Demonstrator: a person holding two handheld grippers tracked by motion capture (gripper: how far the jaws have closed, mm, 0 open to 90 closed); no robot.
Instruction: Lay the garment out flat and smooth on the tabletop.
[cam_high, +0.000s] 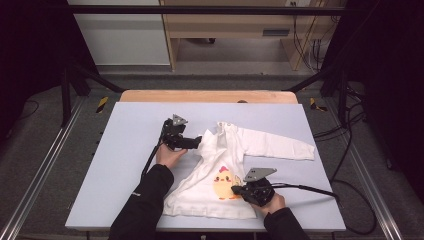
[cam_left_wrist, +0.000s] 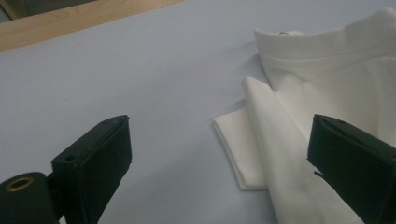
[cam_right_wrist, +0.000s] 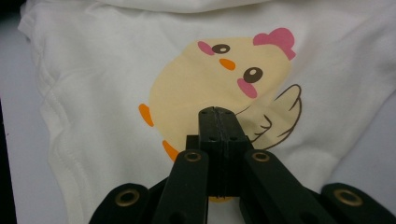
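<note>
Beside the shirt's (cam_high: 225, 170) folded sleeve (cam_left_wrist: 243, 140), the left gripper (cam_high: 192, 142) is held wide open and empty, while the right gripper (cam_high: 240, 190) is pressed shut over the chick print (cam_right_wrist: 219, 88) on the tabletop (cam_high: 125, 150).

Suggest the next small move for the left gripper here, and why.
Probably close the left gripper on the folded sleeve: its jaws stand open on either side of that edge, while the right gripper is shut over the shirt at the chick print.
</note>
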